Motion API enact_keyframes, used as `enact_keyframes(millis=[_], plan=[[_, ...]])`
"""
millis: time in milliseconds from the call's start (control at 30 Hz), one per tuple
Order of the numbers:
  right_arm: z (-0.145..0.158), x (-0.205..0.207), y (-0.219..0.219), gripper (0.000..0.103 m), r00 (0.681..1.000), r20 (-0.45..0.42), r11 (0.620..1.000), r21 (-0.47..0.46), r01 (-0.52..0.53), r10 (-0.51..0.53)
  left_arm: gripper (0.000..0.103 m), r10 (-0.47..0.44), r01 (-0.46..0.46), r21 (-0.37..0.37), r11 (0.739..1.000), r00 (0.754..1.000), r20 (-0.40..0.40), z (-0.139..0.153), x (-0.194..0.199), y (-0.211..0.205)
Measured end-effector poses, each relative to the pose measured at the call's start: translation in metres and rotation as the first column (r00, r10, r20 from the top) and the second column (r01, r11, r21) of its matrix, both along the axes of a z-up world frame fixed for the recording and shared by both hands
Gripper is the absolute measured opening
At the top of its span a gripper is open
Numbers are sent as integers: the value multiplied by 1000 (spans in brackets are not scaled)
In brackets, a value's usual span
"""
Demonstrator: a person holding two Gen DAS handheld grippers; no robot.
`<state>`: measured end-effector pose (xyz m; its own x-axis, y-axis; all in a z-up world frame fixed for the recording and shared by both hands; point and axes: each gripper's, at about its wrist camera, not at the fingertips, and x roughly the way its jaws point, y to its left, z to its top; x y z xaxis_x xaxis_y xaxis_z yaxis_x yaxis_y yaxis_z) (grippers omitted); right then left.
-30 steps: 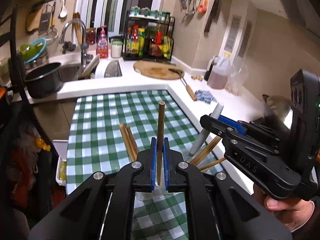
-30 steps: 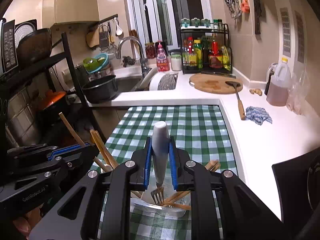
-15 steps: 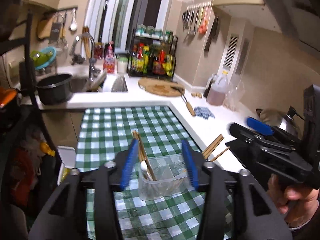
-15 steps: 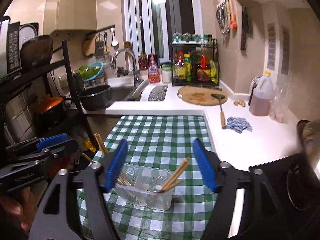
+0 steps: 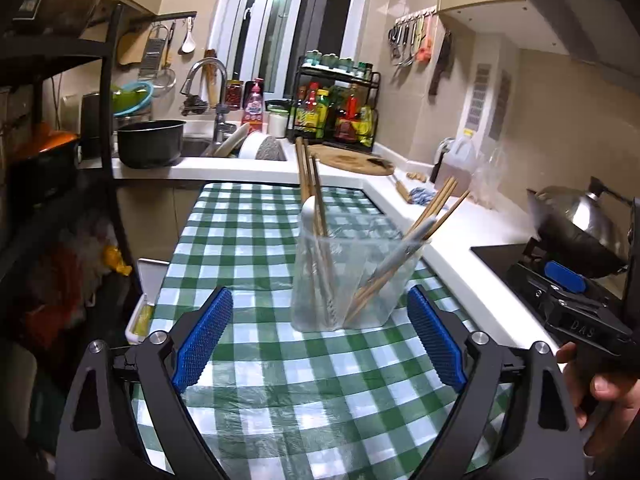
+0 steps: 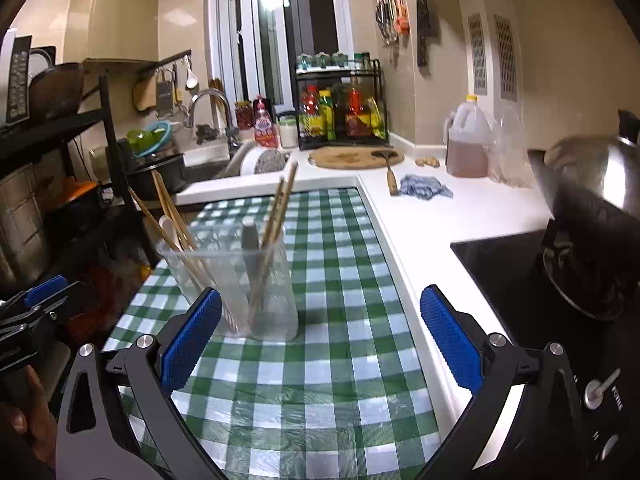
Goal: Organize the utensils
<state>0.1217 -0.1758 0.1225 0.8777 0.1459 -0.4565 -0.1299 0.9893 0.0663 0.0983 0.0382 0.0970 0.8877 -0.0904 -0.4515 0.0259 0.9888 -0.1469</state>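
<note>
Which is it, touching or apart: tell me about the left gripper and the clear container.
Apart. The left wrist view shows checked cloth between the opening left gripper and the clear container.

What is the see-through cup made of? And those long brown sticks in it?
The cup looks like clear plastic, faintly cloudy: you can see the sticks through its wall. The long sticks look like bare wood or bamboo, tan and matte; which one is unclear.

A home kitchen: a sink faucet (image 5: 204,76) at the far left, a sauce-bottle rack (image 5: 336,108), hanging utensils (image 5: 412,40), a wok (image 5: 576,228) on the stove at right.
</note>
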Motion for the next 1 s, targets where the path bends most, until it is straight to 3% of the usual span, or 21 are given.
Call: enact_keyframes(millis=[100,233,1000], plan=[[-9,2,1,98,1000,10,1000,-14,11,-11,95,32,-32,41,999,999,14,-9,5,0],[-15,7,6,98,1000,0,998,-66,14,-14,95,34,-34,13,999,999,-5,-22,16,4],[-17,3,8,98,1000,-1,998,-60,24,-24,95,47,-47,18,999,999,5,-34,23,3]])
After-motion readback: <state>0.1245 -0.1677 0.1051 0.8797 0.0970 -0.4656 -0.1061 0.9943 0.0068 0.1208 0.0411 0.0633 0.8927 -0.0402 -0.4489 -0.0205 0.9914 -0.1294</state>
